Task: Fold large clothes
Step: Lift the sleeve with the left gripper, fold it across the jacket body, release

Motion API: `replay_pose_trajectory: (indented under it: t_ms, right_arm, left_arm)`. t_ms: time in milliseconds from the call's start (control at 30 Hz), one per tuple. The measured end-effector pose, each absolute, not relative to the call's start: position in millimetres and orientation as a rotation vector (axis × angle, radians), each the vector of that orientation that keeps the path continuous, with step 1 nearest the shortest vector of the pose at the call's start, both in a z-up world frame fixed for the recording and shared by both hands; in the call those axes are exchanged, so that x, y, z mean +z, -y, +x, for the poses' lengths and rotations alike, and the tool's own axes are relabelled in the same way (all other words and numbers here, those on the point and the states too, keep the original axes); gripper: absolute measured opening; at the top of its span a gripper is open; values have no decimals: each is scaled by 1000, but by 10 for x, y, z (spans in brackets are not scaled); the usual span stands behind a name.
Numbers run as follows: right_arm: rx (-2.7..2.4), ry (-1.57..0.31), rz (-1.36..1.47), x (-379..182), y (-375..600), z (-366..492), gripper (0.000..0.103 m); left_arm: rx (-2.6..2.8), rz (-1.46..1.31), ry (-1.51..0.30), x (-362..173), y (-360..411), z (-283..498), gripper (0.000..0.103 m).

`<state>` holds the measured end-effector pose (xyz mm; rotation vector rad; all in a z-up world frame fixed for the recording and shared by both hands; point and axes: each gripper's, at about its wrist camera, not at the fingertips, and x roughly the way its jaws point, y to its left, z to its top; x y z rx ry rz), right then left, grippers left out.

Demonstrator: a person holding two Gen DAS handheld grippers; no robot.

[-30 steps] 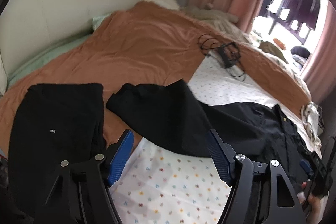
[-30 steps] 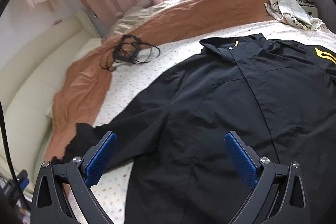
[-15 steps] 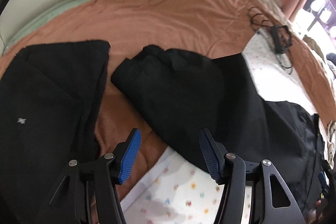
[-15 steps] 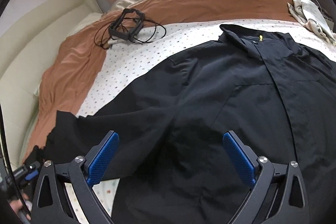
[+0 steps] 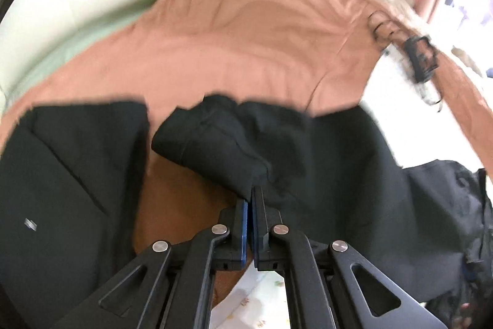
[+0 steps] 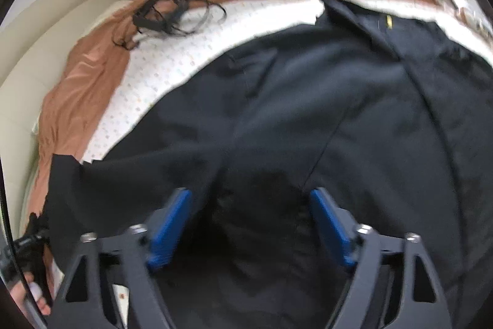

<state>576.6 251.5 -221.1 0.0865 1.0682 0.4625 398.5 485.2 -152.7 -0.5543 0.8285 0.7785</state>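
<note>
Now the left gripper (image 5: 252,199) pinches the matte black jacket's (image 6: 339,113) crumpled sleeve (image 5: 215,144); right gripper (image 6: 251,205), closing, spans smooth cloth.

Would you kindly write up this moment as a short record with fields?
surface: bed with brown blanket and dotted sheet
garment: black jacket spread flat
left gripper: shut on the jacket's sleeve edge, having just closed
right gripper: open over the jacket body, jaws closing
nearby: folded black garment; tangled black cable
</note>
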Motion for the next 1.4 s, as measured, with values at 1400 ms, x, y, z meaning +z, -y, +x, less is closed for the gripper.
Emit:
replay_pose_trajectory:
  t_ms: [1400]
  right_arm:
    - [172, -890, 648, -1462, 840, 5204, 77]
  left_arm:
    - [44, -106, -552, 1251, -870, 5948, 1]
